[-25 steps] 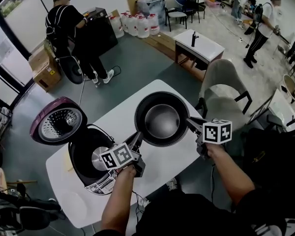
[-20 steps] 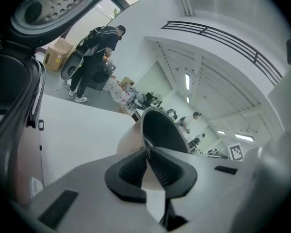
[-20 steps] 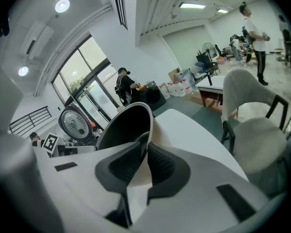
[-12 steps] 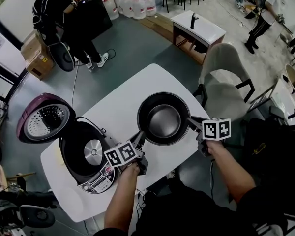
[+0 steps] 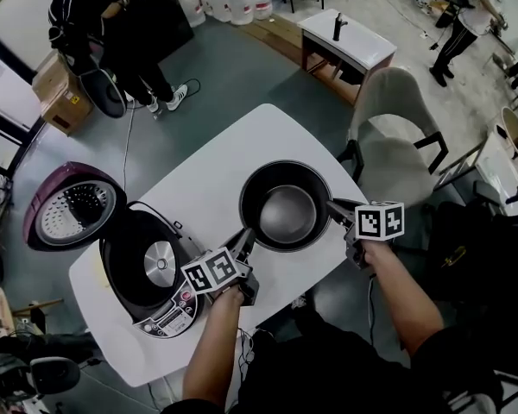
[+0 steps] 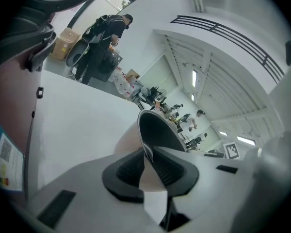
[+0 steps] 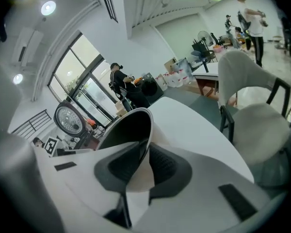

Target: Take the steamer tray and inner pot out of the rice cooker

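The black inner pot (image 5: 285, 207) stands on the white table (image 5: 203, 166), right of the open rice cooker (image 5: 147, 274). My left gripper (image 5: 244, 240) is shut on the pot's near-left rim, and its jaws have just been easing open slightly with the rim still between the pads. My right gripper (image 5: 333, 206) is shut on the right rim. In the left gripper view the pot's thin rim (image 6: 155, 127) runs between the ribbed pads (image 6: 131, 166). The right gripper view shows the pot wall (image 7: 126, 130) pinched the same way. No steamer tray is visible.
The cooker's maroon lid (image 5: 65, 210) stands open to the left, its cavity showing a round heating plate (image 5: 160, 261). A grey chair (image 5: 397, 119) sits past the table's right edge. A person in black (image 5: 86, 15) stands by boxes at the far left.
Both grippers have come down with the inner pot, which now rests on the table to the right of the cooker. The last half second shows almost no movement.
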`<state>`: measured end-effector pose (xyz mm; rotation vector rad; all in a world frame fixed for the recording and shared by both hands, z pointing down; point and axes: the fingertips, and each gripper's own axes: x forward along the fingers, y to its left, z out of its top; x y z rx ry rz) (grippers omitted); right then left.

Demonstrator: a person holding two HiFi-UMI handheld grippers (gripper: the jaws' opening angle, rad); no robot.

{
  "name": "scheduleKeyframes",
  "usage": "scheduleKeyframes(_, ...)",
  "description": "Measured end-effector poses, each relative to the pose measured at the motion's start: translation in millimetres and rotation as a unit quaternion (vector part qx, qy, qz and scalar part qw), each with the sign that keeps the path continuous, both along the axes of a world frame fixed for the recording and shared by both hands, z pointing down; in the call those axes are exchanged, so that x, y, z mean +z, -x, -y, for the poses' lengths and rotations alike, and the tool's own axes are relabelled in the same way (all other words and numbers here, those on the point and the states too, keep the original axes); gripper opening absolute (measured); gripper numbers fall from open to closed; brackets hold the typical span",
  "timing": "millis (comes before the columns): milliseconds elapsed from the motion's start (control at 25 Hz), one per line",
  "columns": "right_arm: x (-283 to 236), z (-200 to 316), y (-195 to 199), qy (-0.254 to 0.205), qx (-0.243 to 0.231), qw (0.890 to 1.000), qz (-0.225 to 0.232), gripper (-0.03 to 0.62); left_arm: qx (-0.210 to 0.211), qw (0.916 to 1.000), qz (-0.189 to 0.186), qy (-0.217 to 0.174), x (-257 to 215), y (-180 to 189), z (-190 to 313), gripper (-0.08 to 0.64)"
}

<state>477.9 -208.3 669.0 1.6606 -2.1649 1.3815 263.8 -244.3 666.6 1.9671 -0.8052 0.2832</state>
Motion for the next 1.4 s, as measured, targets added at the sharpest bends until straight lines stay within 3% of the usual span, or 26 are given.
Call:
scheduleKeyframes(200, -24, -1, -19, -0.051, 0.015, 0.994, -0.099, 0.067, -0.033, 0.9948, 0.043, -0.086, -27, 13, 8, 0.215)
scheduleKeyframes(320, -67, 3, -22, -0.102, 0.023, 0.981, -0.161, 0.069, -0.037, 0.9884, 0.042, -0.141, -69, 9, 8, 0.223)
scheduleKeyframes(400, -103, 7, -11, -0.145, 0.018, 0.97, -0.192, 0.069, -0.043, 0.9785, 0.049, -0.196, -103, 9, 9, 0.225)
scheduleKeyframes(520, -154, 13, 21, -0.21, -0.005, 0.953, -0.218, 0.078, -0.049, 0.9574, 0.072, -0.275, -148, 19, 10, 0.219)
scheduleKeyframes(760, -234, 15, 98, -0.315, -0.059, 0.913, -0.252, 0.115, -0.059, 0.9205, 0.126, -0.365, -210, 66, 0, 0.221)
scheduleKeyframes(1000, -278, 18, 176, -0.389, -0.112, 0.875, -0.265, 0.121, -0.084, 0.8882, 0.176, -0.416, -245, 129, -15, 0.252)
scheduleKeyframes(1120, -280, 16, 216, -0.407, -0.145, 0.859, -0.272, 0.121, -0.095, 0.8789, 0.205, -0.42, -247, 162, -27, 0.255)
scheduleKeyframes(1400, -284, 2, 297, -0.424, -0.198, 0.846, -0.255, 0.121, -0.129, 0.8633, 0.229, -0.431, -253, 228, -52, 0.243)
